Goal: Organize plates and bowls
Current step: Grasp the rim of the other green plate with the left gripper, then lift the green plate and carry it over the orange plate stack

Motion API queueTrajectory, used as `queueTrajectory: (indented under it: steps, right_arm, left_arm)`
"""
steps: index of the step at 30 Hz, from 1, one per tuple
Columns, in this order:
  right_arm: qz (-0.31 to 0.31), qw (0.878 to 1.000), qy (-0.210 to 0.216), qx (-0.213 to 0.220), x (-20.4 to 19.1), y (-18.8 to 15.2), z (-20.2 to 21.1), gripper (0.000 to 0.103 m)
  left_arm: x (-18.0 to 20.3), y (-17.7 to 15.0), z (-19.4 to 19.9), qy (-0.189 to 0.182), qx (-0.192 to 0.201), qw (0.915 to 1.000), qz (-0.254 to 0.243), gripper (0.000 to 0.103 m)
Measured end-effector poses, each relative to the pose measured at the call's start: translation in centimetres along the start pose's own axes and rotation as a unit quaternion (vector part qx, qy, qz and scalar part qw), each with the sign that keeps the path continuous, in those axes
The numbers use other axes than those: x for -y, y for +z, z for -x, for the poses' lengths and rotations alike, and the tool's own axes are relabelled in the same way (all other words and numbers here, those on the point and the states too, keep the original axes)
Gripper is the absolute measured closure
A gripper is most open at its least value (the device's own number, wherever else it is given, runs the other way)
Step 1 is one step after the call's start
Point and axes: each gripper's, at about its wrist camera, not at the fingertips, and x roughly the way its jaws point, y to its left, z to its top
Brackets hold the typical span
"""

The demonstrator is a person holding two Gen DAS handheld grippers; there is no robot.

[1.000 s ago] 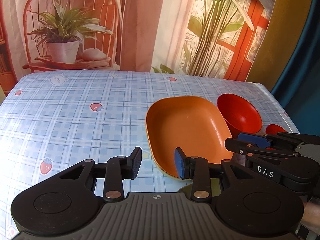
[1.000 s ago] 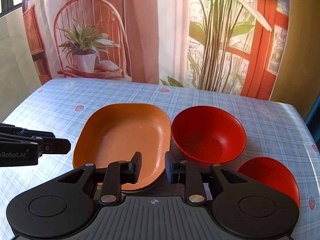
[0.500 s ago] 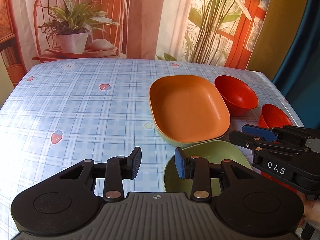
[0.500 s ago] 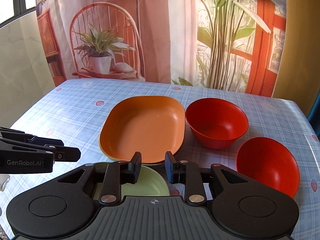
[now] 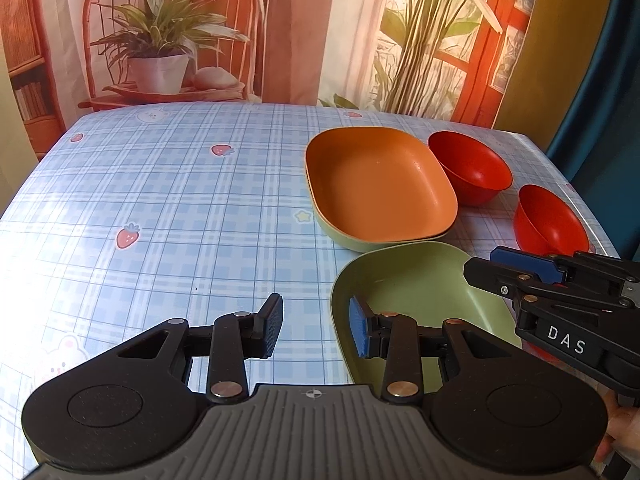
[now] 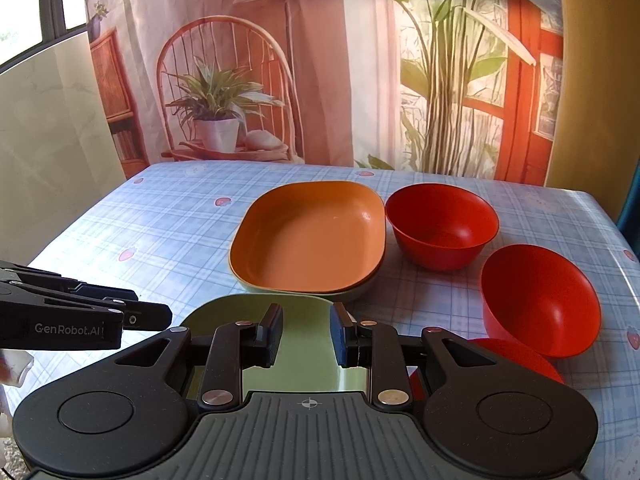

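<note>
Plates sat mid-desk: an orange plate (image 6: 316, 236) nested in a green plate (image 6: 360, 290) whose rim showed beneath it, and a loose green plate (image 5: 420, 296) lay nearer, just beside the stack. Two red bowls (image 6: 442, 226) (image 6: 540, 300) stood apart to the right on the checked desk (image 5: 160, 208), with a third red bowl (image 6: 516, 360) partly hidden by the right hand-held gripper (image 6: 306, 334). Both that one and the left hand-held gripper (image 5: 316, 326) hovered with jaws apart, gripping nothing; the loose plate probably goes next, best pinched squarely on its near rim, lifted level and lowered centred onto the stack.
</note>
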Motion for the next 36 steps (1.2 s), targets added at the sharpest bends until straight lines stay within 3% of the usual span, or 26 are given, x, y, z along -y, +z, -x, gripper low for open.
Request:
queueTrajectory:
  steps: [14, 22, 26, 36]
  right_arm:
    - [-0.016, 1.000, -0.007, -0.013, 0.1, -2.3, 0.1, 0.079]
    - [-0.023, 0.999, -0.033, -0.009, 0.6, -2.6, -0.1, 0.079]
    - [-0.025, 0.999, -0.040, -0.011, 0.8, -2.7, -0.3, 0.079]
    - [-0.028, 0.998, -0.049, -0.007, 1.1, -2.8, -0.3, 0.079]
  left_arm:
    - [0.5, -2.4, -0.1, -0.017, -0.021, 0.9996, 0.007, 0.065]
    - [0.7, -2.9, -0.6, -0.032, -0.034, 0.9988, 0.014, 0.065]
    - [0.5, -3.2, -1.1, -0.025, -0.042, 0.9987, 0.017, 0.075]
    - [-0.2, -3.7, -1.8, -0.029, -0.061, 0.9969, 0.039, 0.076]
